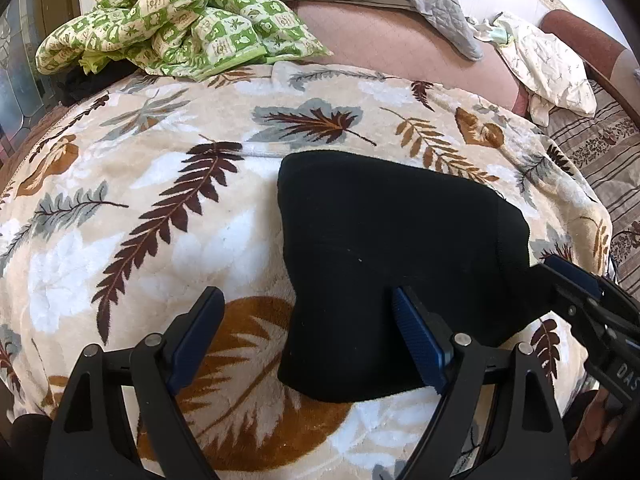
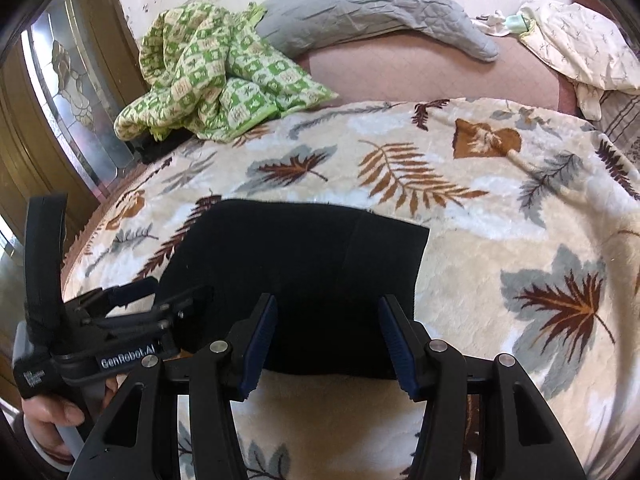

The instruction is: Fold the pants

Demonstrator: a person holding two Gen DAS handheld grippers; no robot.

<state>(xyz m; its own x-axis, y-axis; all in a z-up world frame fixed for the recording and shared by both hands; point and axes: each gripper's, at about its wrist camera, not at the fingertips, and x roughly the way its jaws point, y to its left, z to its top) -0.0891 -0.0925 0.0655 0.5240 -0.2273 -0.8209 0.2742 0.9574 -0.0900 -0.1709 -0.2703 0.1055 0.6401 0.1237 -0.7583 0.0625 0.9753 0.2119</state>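
1. Black pants (image 1: 392,264) folded into a compact bundle, lying flat on leaf-print blanket (image 1: 132,184), near its front edge.
2. Left gripper (image 1: 308,340): fingers spread wide, released, holding nothing; right fingertip above the bundle's near left corner, left fingertip over bare blanket.
3. Right gripper (image 2: 328,340): fingers apart, released, straddling the bundle's near edge, tips pointing forward and down.
4. Left hand (image 2: 52,420) wrapped around the handle at lower left of the right wrist view.
5. Green checkered quilt (image 2: 212,76) and grey pillow (image 2: 372,12) beyond the blanket, well apart from the pants.
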